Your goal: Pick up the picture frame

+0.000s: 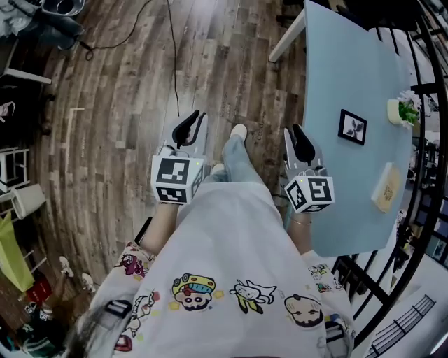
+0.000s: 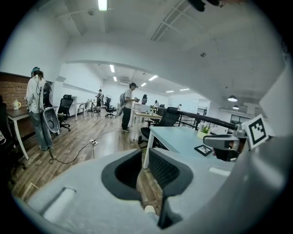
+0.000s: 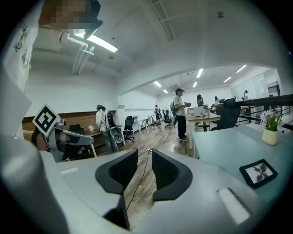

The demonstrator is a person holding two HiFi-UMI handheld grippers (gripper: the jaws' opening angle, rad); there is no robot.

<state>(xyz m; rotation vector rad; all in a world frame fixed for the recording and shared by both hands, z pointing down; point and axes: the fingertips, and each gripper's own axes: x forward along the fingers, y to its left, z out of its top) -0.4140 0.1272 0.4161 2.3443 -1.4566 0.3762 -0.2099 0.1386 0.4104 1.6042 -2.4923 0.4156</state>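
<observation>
Picture frame (image 1: pixel 352 126), black and rectangular, lies flat on the smooth pale-blue surface (image 1: pixel 336 77); left tool (image 1: pixel 199 115) and right tool (image 1: pixel 291 130) stand spread, empty.

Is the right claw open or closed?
Open. In the right gripper view the right claw's jaws stand apart. The wooden floor shows through the gap, and nothing sits between them.

Even illumination from ceiling strip-light (image 2: pixel 102 4); strong fisheye warping, dark vignette at edges; soft shadows.
</observation>
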